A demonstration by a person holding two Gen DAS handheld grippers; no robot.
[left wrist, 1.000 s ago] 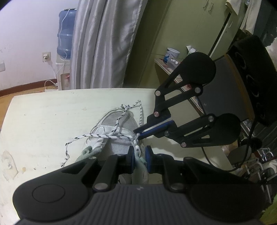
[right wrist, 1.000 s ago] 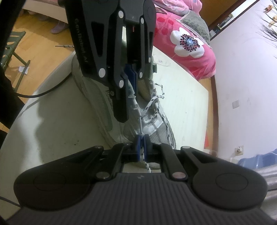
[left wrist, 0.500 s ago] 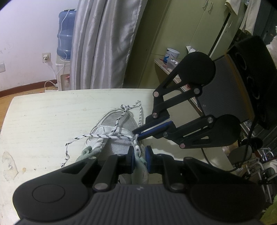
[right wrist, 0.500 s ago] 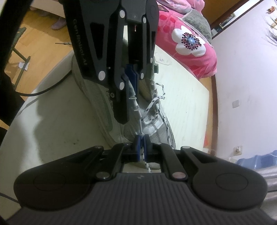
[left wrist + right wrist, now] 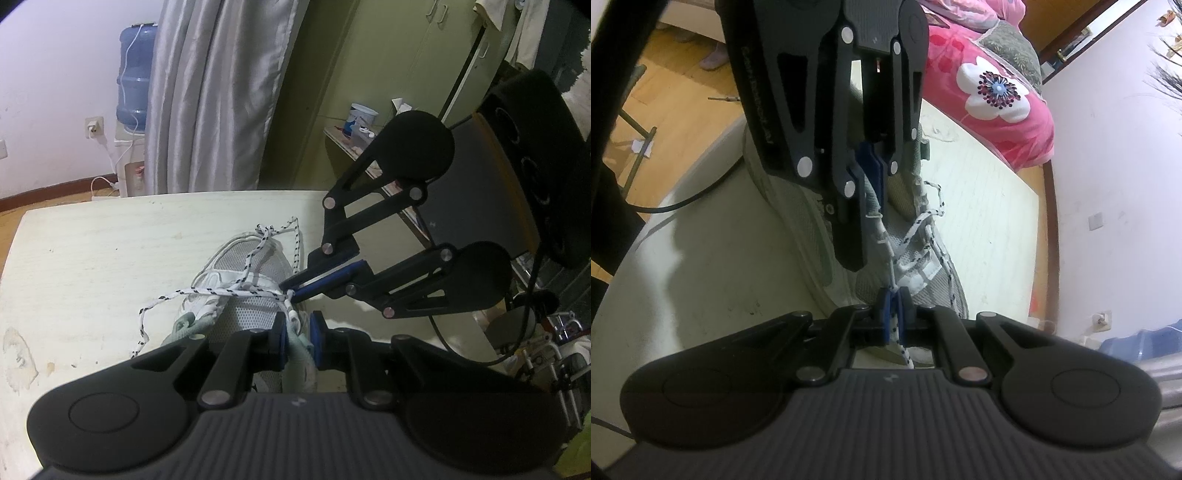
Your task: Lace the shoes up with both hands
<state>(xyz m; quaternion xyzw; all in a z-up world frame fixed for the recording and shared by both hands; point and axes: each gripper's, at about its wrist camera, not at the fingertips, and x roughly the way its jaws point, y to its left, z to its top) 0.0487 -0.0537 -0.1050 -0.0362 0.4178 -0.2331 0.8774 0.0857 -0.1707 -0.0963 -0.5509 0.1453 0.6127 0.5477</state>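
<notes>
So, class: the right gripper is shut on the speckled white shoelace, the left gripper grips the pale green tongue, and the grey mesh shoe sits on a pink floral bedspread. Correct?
Not quite. The grey mesh shoe sits on a pale wooden table, as the left wrist view shows; the pink floral bedspread lies beyond it. The rest stands.

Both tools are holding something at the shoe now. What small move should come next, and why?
Probably the right tool should pull the lace a little further away from the shoe. It is shut on the speckled lace close to an eyelet, and the lace crossings over the toe look loose. The left tool pinches the pale green tongue, which should steady the shoe.
</notes>
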